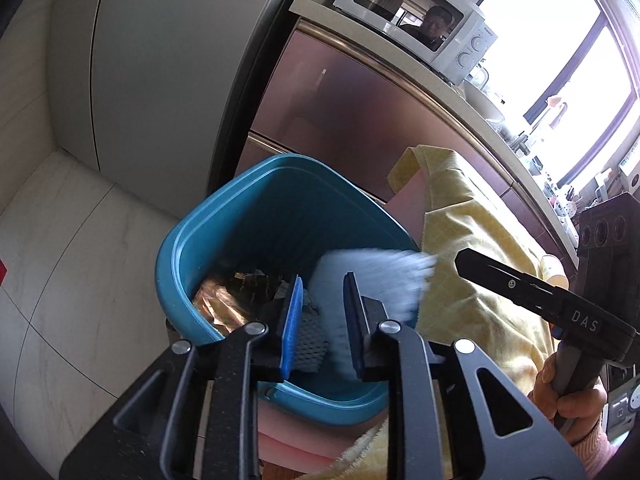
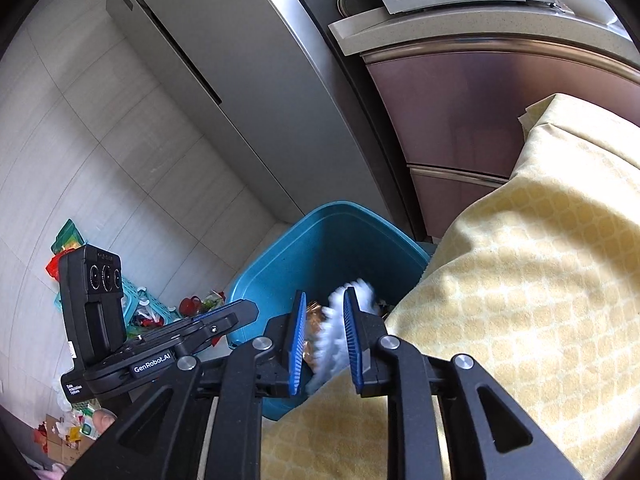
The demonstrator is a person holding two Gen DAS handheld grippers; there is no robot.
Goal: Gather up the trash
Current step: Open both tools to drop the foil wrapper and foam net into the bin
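Both claws, left and right, are held apart over the blue bin, lower centre, so the white trash is dropped in

Left gripper: pitched downward, blue-padded fingers parted by a narrow gap, pads pressing on nothing. Right gripper: likewise pitched downward, fingers slightly apart, nothing clamped between the pads. In the left wrist view, the right hand wraps the grey handle of its gripper, a pink sleeve cuff at the wrist. The two grippers sit close, side by side.
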